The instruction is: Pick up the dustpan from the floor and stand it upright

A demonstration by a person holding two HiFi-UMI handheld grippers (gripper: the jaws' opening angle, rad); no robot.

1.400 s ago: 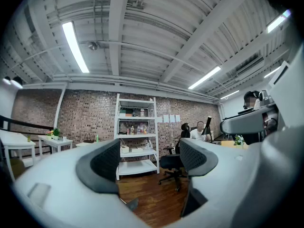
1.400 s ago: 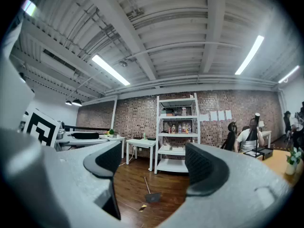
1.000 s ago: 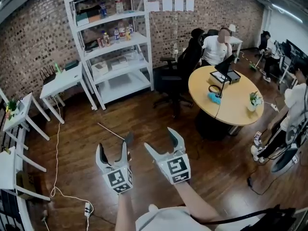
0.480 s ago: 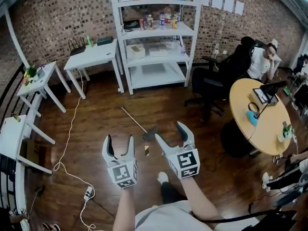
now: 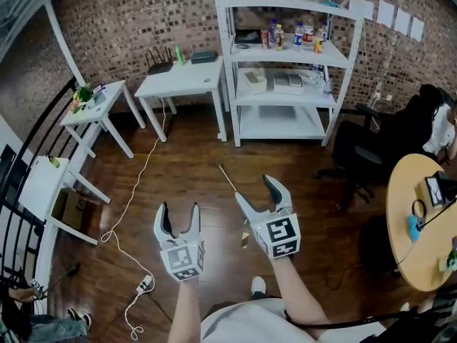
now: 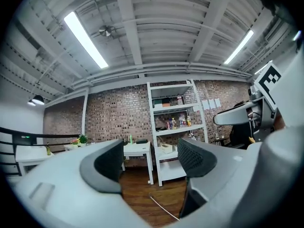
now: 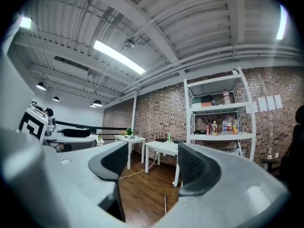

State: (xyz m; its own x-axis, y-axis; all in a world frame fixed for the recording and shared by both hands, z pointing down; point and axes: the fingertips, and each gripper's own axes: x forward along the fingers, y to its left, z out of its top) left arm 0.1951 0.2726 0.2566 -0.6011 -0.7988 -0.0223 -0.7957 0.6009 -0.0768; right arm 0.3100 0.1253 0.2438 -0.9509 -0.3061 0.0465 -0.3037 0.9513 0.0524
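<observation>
The head view looks steeply down onto the floor (image 5: 186, 177), with the left gripper (image 5: 178, 211) and right gripper (image 5: 255, 191) close at 6 o'clock. Each gripper view sits just behind its own fingers (image 6: 107, 163), facing level. All three share the shelf (image 5: 285, 56) at 1 o'clock and the white desk (image 5: 182, 84).

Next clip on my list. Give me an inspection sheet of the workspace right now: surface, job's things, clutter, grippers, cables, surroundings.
Surface: dark wooden plank floor.
Job's things: long-handled dustpan lies flat on the floor. Only its thin pale handle shows; the pan end is hidden behind the right gripper.
Clutter: small yellowish scrap on the floor, too small to identify.
Grippers: left gripper and right gripper are both open with nothing between the jaws, which have just been closing.
Cables: white cable trails across the floor to a white power strip.
Surroundings: white metal shelf unit, white table, red brick wall, round wooden table.
</observation>
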